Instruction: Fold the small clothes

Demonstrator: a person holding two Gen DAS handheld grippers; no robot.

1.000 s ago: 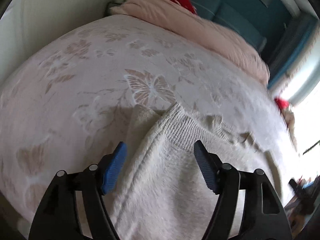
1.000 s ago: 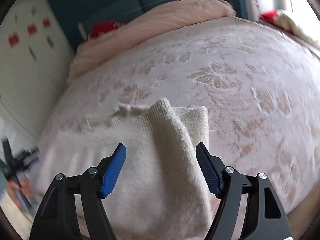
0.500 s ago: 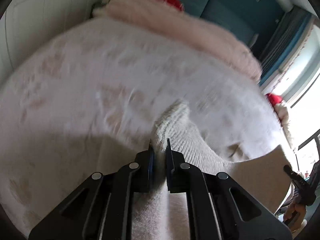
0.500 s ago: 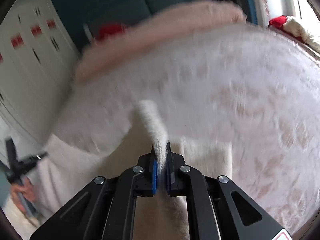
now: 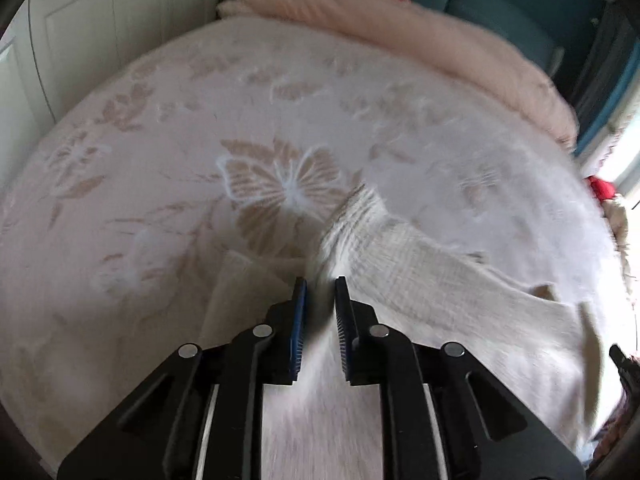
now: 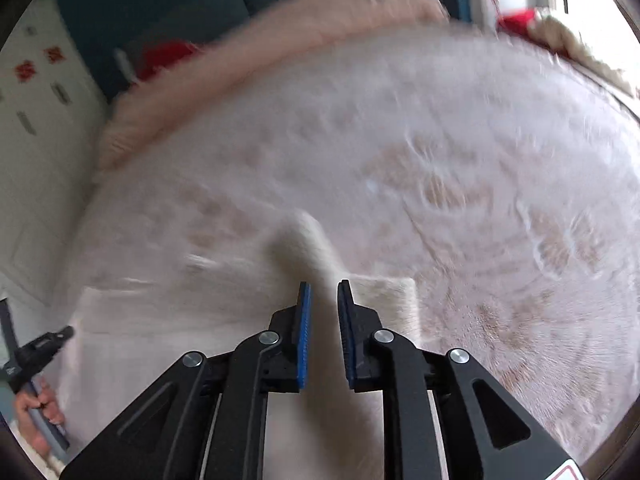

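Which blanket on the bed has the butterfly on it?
The flat pale bedspread under the cream sweater; the fluffy pink blanket behind is plain.

Fuzzy knit sweater [image 5: 420,280], matt plush bedspread [image 5: 160,160]

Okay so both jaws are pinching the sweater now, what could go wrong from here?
1. Each grip takes only a narrow ridge of the cream sweater, so the fuzzy knit may slip out of the left gripper or the right gripper.
2. The pinch could snag the floral bedspread underneath.
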